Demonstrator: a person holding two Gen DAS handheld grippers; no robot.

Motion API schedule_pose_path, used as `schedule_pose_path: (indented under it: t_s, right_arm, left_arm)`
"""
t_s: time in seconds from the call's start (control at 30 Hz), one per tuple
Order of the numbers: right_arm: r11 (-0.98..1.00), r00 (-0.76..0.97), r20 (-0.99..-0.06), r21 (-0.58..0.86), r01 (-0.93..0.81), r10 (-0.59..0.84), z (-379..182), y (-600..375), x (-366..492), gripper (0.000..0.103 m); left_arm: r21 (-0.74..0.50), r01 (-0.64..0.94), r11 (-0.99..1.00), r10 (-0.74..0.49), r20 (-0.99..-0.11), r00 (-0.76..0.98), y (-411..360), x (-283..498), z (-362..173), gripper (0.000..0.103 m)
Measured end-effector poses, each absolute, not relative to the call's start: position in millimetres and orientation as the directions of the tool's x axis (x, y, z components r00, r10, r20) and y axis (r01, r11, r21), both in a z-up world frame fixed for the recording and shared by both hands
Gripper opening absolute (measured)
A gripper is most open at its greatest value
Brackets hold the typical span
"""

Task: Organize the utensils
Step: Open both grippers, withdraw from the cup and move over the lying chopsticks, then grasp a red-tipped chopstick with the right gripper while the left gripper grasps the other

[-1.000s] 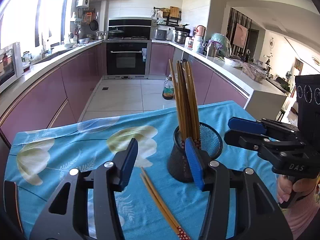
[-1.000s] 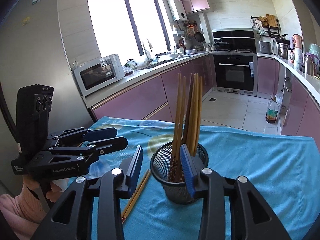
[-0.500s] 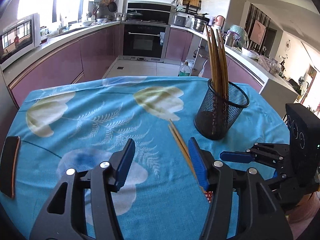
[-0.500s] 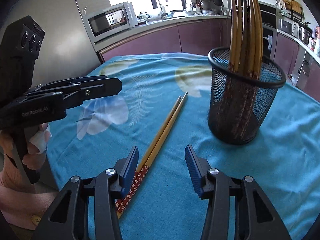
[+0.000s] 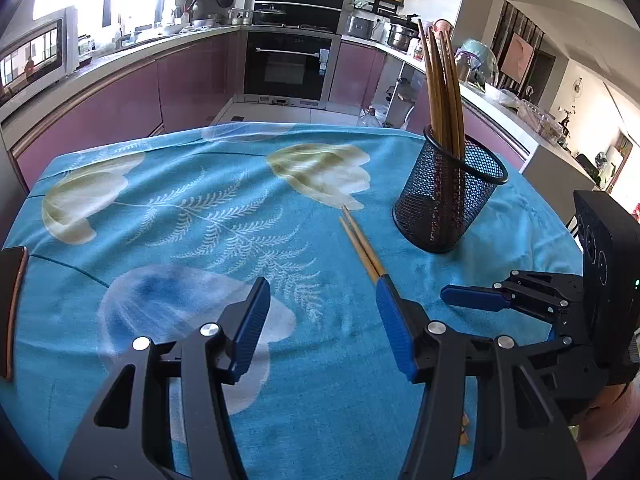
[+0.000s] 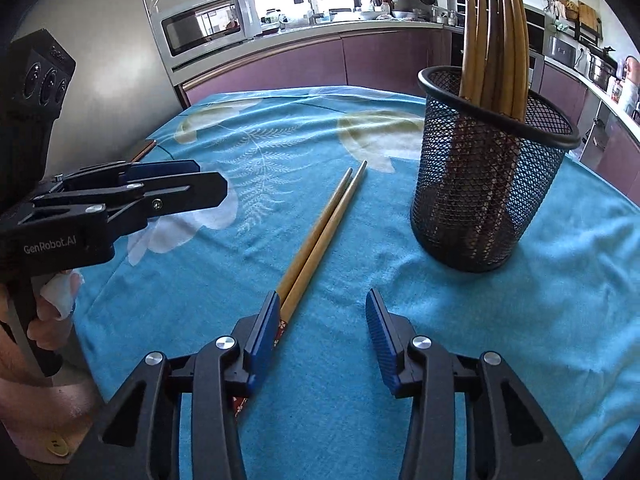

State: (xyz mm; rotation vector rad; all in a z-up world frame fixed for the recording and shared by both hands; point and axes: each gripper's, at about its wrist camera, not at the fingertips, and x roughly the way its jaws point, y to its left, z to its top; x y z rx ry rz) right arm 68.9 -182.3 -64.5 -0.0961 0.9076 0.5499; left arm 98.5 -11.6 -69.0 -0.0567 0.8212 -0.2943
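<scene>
A black mesh cup (image 5: 448, 196) (image 6: 488, 188) stands upright on the blue floral tablecloth (image 5: 200, 208) and holds several wooden chopsticks (image 6: 496, 40). A loose pair of chopsticks (image 5: 362, 248) (image 6: 320, 236) lies flat on the cloth to the cup's left. My left gripper (image 5: 320, 320) is open and empty above the cloth; the pair's near end runs under its right finger. My right gripper (image 6: 322, 336) is open and empty; the pair's patterned end lies by its left finger. Each gripper shows in the other's view, the right (image 5: 472, 298) and the left (image 6: 180, 184).
A dark flat object (image 5: 10, 312) lies at the table's left edge. Purple kitchen cabinets, an oven (image 5: 288, 68) and a microwave (image 6: 208, 24) line the walls beyond the table. The table's far edge drops to a tiled floor.
Both grippers have pulled back and away from the cup and tilted down toward the cloth. The cup now sits farther off to the right, and the loose chopstick pair lies in front of both grippers.
</scene>
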Motion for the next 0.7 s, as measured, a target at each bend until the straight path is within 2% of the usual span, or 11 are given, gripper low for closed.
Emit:
schedule_pose_path:
  t_s: [0.1, 0.2, 0.7]
  right_arm:
    - [0.872, 0.492, -0.779, 0.140, -0.468, 0.389, -67, -187, 70, 0.040]
    - [0.853, 0.467, -0.762, 0.209, -0.478, 0.448, -64, -192, 70, 0.040]
    - [0.867, 0.481, -0.779, 0.154, -0.474, 0.402, -66, -187, 70, 0.039]
  left_arm:
    - [-0.166, 0.248, 0.954, -0.289, -0.722, 0.628, -15, 100, -74, 0.055]
    - [-0.164, 0.252, 0.954, -0.289, -0.731, 0.618, -19, 103, -79, 0.055]
    - [-0.167, 0.273, 0.947, -0.302, -0.748, 0.591, -27, 105, -86, 0.055]
